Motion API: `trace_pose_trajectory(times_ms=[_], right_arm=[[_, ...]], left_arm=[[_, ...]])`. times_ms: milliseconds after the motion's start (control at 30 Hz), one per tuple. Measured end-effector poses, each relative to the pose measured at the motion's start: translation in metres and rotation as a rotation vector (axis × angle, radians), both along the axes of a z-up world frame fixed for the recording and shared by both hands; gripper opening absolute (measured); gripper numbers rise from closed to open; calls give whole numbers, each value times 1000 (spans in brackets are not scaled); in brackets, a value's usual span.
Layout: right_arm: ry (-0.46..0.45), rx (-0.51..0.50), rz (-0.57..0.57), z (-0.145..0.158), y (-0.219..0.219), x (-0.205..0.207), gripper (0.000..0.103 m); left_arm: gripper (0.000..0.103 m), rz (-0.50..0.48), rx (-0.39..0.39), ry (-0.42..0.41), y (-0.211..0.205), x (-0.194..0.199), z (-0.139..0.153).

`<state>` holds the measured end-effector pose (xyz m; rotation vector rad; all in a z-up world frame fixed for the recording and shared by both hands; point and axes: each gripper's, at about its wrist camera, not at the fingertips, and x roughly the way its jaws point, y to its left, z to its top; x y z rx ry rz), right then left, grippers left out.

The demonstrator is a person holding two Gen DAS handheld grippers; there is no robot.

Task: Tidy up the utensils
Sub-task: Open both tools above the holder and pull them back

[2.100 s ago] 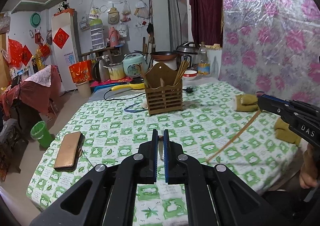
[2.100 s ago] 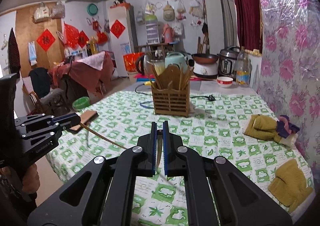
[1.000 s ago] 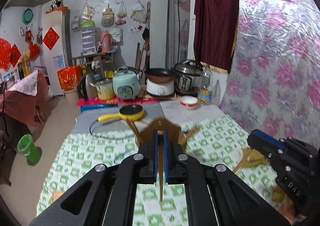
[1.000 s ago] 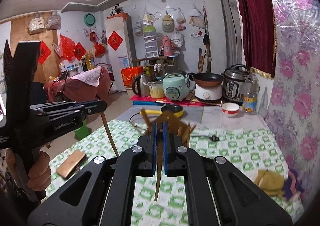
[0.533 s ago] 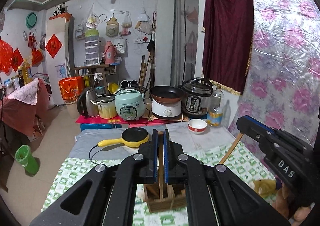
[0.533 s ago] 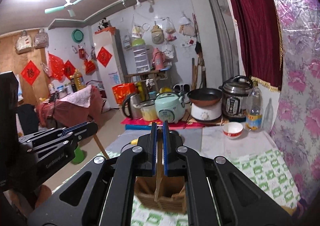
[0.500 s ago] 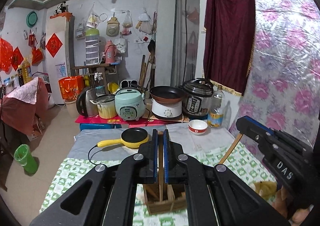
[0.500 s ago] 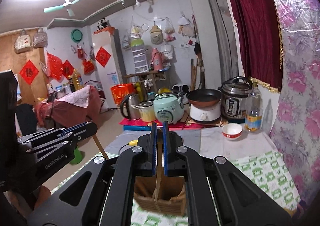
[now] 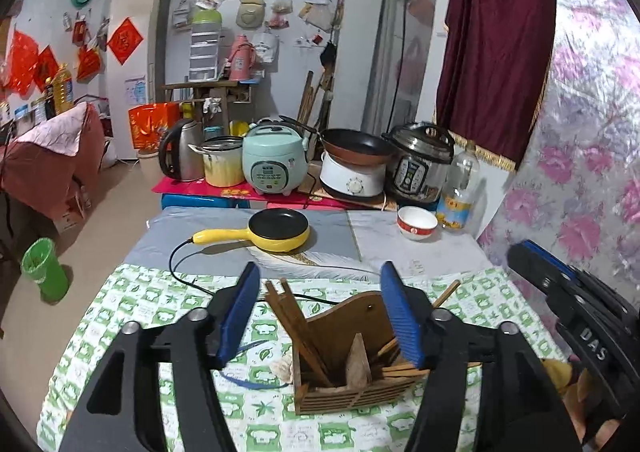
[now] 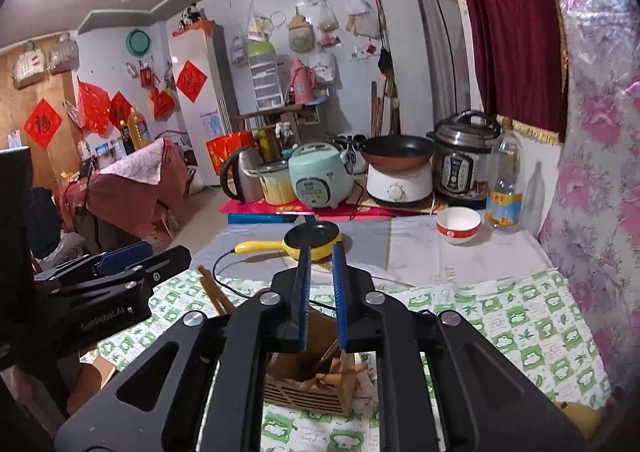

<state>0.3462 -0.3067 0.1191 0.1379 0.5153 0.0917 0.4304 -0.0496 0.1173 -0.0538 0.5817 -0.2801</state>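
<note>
A brown wooden utensil holder (image 9: 352,372) stands on the green-checked tablecloth and holds several wooden chopsticks (image 9: 298,328). My left gripper (image 9: 320,316) is open and empty, directly above the holder. My right gripper (image 10: 321,292) is partly open, a narrow gap between its blue pads, with nothing held. It hovers above the same holder (image 10: 312,384). The right gripper also shows at the right edge of the left wrist view (image 9: 560,300). The left gripper shows at the left of the right wrist view (image 10: 120,284).
A yellow mini frying pan (image 9: 276,230) with a black cable lies behind the holder. A white and red bowl (image 9: 417,222) and a bottle (image 9: 458,192) stand at the back right. Cookers and a kettle (image 9: 180,154) line the far end. A yellow cloth (image 10: 580,412) lies at the right.
Both grippers were shut on chopsticks above the holder. Now the left jaws stand wide apart and the right jaws slightly apart, and the chopsticks rest in the holder.
</note>
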Motion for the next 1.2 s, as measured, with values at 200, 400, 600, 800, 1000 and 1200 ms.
trace_pose_trajectory(times_ms=[200,400,600,800,1000,1200], right_arm=[[-60,-3,1,30,4,-46,26],[-136,-4,-4,55,10,-101,44],[-199,5,-24,65,11,-146,65],[-216,12,-66,43,13,-161,77],[-89,31,-89,-12,9,-138,82],[43,15,-124,-66,5,-110,82]], left_arm=[[76,50,-13,-60,19,-45,32],[94,96,-4,-127,33,-96,59],[97,126,9,-178,39,-136,71],[97,184,62,-192,34,-156,40],[97,228,152,-132,23,-138,-18],[97,246,186,-86,21,-114,-62]])
